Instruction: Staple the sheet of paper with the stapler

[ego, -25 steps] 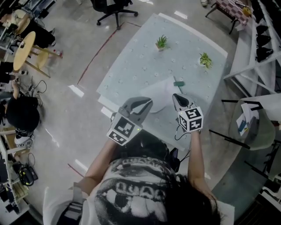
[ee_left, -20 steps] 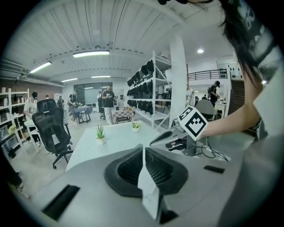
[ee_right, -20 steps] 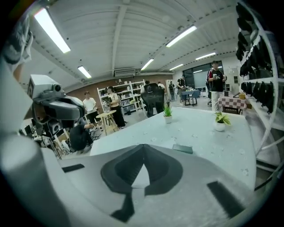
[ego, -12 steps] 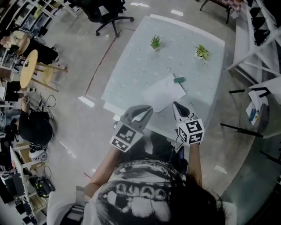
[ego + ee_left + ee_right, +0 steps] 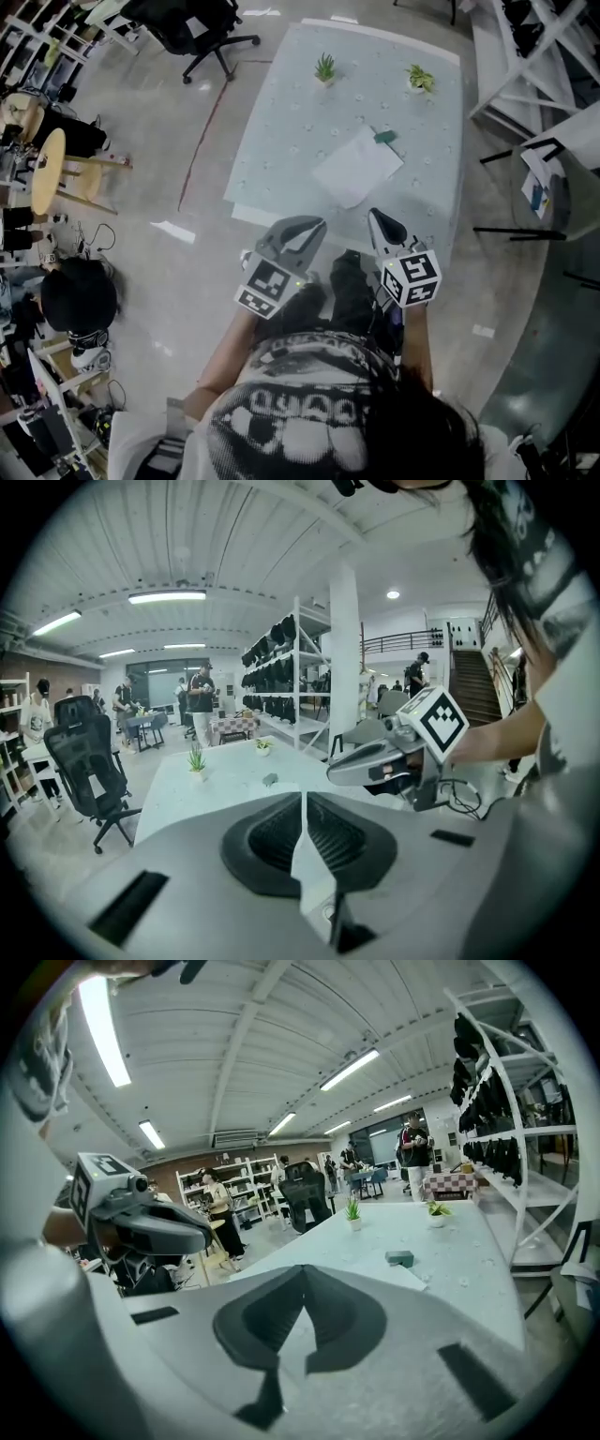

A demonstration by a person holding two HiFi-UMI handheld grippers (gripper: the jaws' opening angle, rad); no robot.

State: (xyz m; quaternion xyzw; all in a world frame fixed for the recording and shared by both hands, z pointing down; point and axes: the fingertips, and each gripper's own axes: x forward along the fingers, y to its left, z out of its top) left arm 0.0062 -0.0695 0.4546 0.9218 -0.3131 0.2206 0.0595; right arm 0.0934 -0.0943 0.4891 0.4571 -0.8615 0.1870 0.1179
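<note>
The white sheet of paper (image 5: 356, 167) lies flat on the pale table (image 5: 281, 141), toward its near right. A small dark-green stapler (image 5: 382, 137) sits at the sheet's far corner, also showing as the stapler (image 5: 399, 1257) in the right gripper view and the stapler (image 5: 270, 780) in the left gripper view. Both grippers hover short of the table's near edge, above the floor and my legs. The left gripper (image 5: 312, 226) is shut with nothing in it. The right gripper (image 5: 375, 217) is shut and empty as well. Each gripper view shows the other gripper beside it.
Two small potted plants (image 5: 324, 67) (image 5: 419, 78) stand at the table's far end. A black office chair (image 5: 192, 28) is beyond the far left corner. White shelving (image 5: 525, 37) and a white chair (image 5: 562, 159) line the right. A round wooden table (image 5: 47, 159) and seated people are at the left.
Both grippers have drawn back from over the table's near edge, and the table, paper and stapler now lie farther ahead. Both stay shut and empty.
</note>
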